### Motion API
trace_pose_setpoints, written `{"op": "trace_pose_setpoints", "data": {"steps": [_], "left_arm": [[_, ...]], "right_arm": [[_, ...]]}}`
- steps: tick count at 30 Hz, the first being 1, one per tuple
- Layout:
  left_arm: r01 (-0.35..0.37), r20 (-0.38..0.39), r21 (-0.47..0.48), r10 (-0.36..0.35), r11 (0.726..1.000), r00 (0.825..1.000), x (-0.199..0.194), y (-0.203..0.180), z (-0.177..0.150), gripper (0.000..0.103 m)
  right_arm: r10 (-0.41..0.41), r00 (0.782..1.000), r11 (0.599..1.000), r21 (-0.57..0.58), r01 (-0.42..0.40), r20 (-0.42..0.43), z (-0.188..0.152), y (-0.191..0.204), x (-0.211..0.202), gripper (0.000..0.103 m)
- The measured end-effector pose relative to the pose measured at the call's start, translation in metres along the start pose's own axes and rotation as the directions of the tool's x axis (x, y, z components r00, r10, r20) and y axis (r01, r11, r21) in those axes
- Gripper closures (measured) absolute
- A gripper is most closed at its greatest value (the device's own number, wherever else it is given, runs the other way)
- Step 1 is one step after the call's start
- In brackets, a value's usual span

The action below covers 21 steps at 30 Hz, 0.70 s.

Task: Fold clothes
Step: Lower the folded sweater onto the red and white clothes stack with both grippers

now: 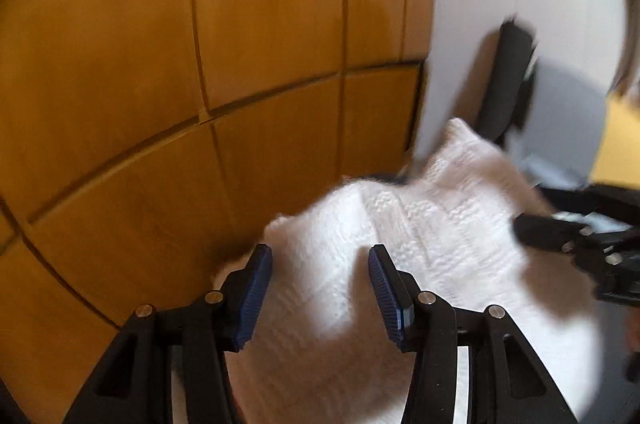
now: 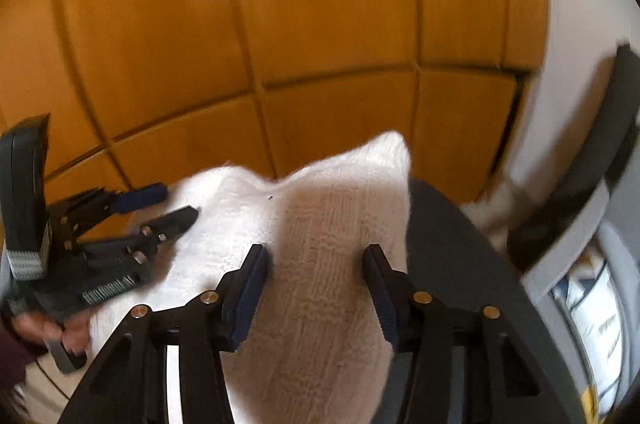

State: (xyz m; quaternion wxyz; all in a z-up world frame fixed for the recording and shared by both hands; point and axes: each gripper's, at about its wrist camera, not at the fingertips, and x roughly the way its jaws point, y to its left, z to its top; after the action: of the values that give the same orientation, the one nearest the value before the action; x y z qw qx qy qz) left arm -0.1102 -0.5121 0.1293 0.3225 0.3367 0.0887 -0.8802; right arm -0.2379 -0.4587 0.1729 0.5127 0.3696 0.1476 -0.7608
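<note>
Garment: one white knitted garment (image 1: pixel 400 244) lies bunched on a dark round tabletop (image 2: pixel 460 244), its far corner raised toward the wooden panelled wall (image 1: pixel 200 43).
Left gripper: your left gripper (image 1: pixel 320 288) hangs over the near part of the cloth with its blue pads (image 1: pixel 256 292) spread wide; nothing is between them.
Right gripper: your right gripper (image 2: pixel 316 292) has its fingers spread too, straddling a raised fold of the knit without pinching it.
Why so: both tools appear poised above the heap, likely so you can pick an edge before closing; the cloth is humped, not flat, so the fold looks barely begun.
Relation: the two grippers sit near each other over the same garment, the left one toward the tabletop's left side in the right wrist view.
Count: one garment, two grippers, one tabletop, one dark chair back (image 1: pixel 512 79) by the white wall.
Blur: both views are smeared, so the garment's kind and its hems cannot be told.
Risk: loose knit may slip from a shallow pinch.
</note>
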Motion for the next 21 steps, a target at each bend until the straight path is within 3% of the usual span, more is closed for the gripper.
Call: {"op": "trace_pose_setpoints", "data": {"steps": [3, 7, 10, 13, 15, 17, 18, 21], "left_arm": [[-0.056, -0.083, 0.031, 0.059, 0.998, 0.995, 0.035, -0.001, 0.005, 0.051], [-0.066, -0.132, 0.075, 0.075, 0.995, 0.988, 0.060, -0.001, 0.005, 0.051], [-0.069, -0.120, 0.072, 0.077, 0.995, 0.990, 0.059, -0.003, 0.002, 0.051], [-0.095, -0.107, 0.080, 0.103, 0.992, 0.989, 0.049, -0.006, 0.001, 0.051], [-0.102, -0.084, 0.097, 0.110, 0.990, 0.990, 0.037, -0.007, 0.003, 0.052], [-0.105, -0.060, 0.115, 0.112, 0.988, 0.992, 0.025, -0.007, 0.004, 0.052], [-0.101, -0.045, 0.122, 0.107, 0.987, 0.993, 0.017, -0.007, 0.004, 0.048], [-0.108, -0.003, 0.130, 0.110, 0.986, 0.994, -0.006, -0.007, 0.000, 0.030]], "right_arm": [[0.043, 0.995, 0.992, 0.124, -0.031, -0.095, -0.001, -0.027, 0.025, 0.049], [0.057, 0.992, 0.988, 0.150, -0.039, -0.114, -0.012, -0.032, 0.041, 0.047], [0.063, 0.995, 0.986, 0.158, -0.051, -0.074, -0.026, -0.027, 0.038, 0.046], [0.055, 0.997, 0.984, 0.170, -0.045, -0.056, -0.018, -0.036, 0.052, 0.044], [0.043, 0.999, 0.985, 0.166, -0.037, -0.031, 0.000, -0.047, 0.060, 0.036], [0.048, 0.999, 0.984, 0.173, -0.047, -0.005, -0.010, -0.050, 0.035, 0.026], [0.044, 0.999, 0.982, 0.182, -0.042, -0.006, -0.014, -0.052, 0.024, 0.021], [0.047, 0.999, 0.967, 0.249, -0.052, 0.027, -0.019, -0.057, -0.002, 0.020]]}}
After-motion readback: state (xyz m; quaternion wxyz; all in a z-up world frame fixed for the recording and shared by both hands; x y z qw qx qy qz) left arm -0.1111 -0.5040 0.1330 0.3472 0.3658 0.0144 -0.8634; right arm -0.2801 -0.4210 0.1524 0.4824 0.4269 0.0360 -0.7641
